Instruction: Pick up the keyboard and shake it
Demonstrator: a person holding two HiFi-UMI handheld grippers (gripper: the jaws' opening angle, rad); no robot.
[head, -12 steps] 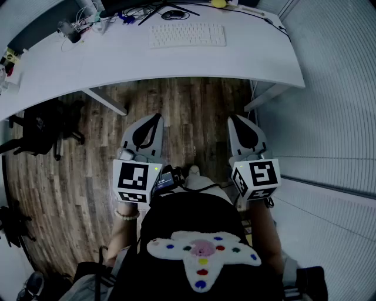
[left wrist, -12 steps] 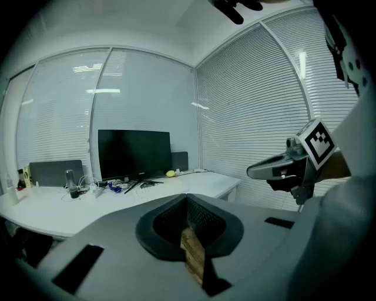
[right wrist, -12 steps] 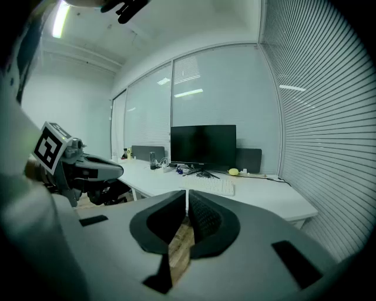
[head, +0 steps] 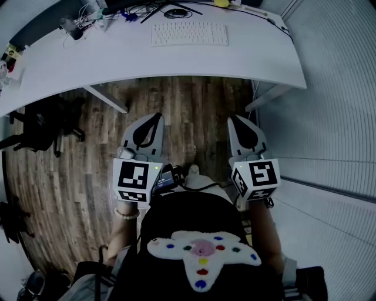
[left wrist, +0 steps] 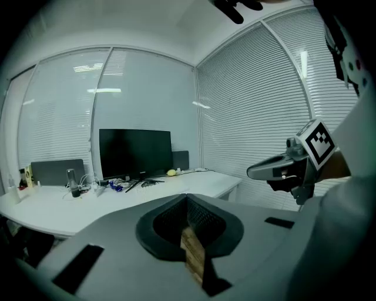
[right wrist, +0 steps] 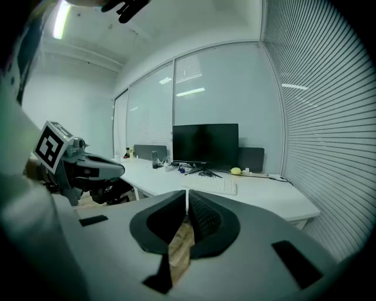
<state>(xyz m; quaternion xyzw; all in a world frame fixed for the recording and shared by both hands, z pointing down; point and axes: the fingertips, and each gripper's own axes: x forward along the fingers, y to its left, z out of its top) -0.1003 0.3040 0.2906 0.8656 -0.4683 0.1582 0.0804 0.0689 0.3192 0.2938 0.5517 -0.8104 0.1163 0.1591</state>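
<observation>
- The keyboard point(head: 189, 34) lies flat on the white counter point(head: 258, 56) at the top centre of the head view. It is well apart from both grippers and touched by neither.
- Compared with half a second ago, the keyboard and the counter edge sit a touch further right and higher in the head view. The things on the counter have not shifted relative to one another, so the change looks like a small move of the camera.
- The left gripper point(head: 157, 117) is at the middle left of the head view, over the wooden floor point(head: 194, 103). Its jaws are pressed together with nothing between them. Its place in the frame is almost the same as before, with the marker cube perhaps a hair further right.
- The right gripper point(head: 232, 119) is at the middle right of the head view, level with the left one. Its jaws are also closed and empty, and it shows no visible shift from the earlier frame.
- In the right gripper view the keyboard appears just above the closed jaw tips, in front of the dark monitor point(right wrist: 205, 144).
- A yellow object point(head: 219, 3) lies at the counter's far edge, top centre of the head view. Cables and small items crowd the upper left.
- A black chair point(head: 38, 126) stands on the floor at the left edge, in the same spot as before.
- The person's dark top with a star-shaped patch point(head: 202, 256) fills the bottom centre, unchanged.
</observation>
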